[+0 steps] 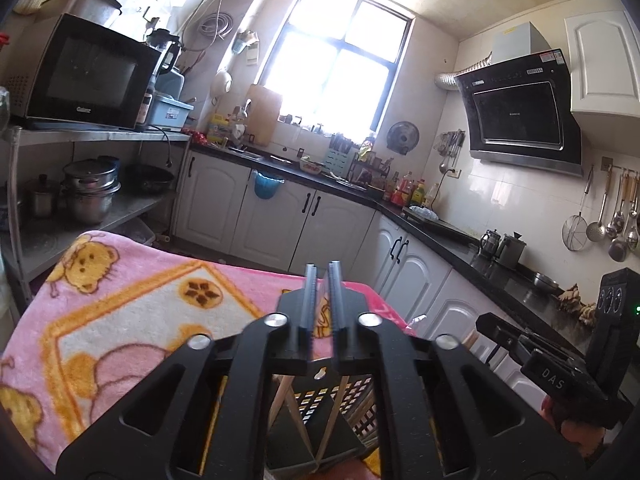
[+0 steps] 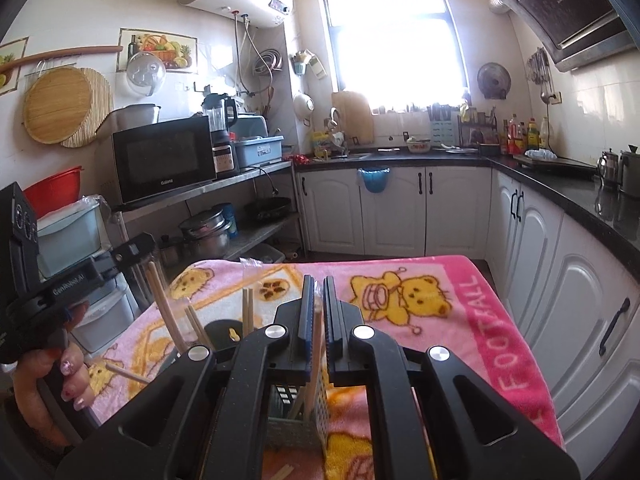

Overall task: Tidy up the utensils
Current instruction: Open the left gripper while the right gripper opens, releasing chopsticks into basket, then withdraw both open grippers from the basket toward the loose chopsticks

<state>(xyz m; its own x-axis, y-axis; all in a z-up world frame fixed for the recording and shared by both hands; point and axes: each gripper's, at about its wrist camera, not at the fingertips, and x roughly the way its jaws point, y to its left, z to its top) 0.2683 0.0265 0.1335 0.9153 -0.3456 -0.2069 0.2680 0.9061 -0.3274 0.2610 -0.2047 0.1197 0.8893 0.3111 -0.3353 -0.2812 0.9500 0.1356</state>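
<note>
A dark lattice utensil holder (image 1: 360,404) stands on the pink bear blanket (image 1: 140,312), right under both grippers, with several wooden chopsticks (image 1: 282,396) leaning in it. My left gripper (image 1: 322,276) hovers above it. Its jaws stand a narrow gap apart, and only blanket shows through that gap. My right gripper (image 2: 319,284) is over the same holder (image 2: 284,424). Its jaws are slightly parted, and one chopstick (image 2: 316,344) stands loose between them, its lower end in the holder. More chopsticks (image 2: 164,304) stick up at the left, beside the hand on the left gripper.
The blanket-covered table (image 2: 460,320) ends just ahead. Beyond it are white cabinets (image 2: 400,208) under a black counter. A steel shelf with a microwave (image 2: 164,160) and pots (image 2: 208,232) stands at the left. A clear plastic wrapper (image 2: 252,264) lies at the table's far edge.
</note>
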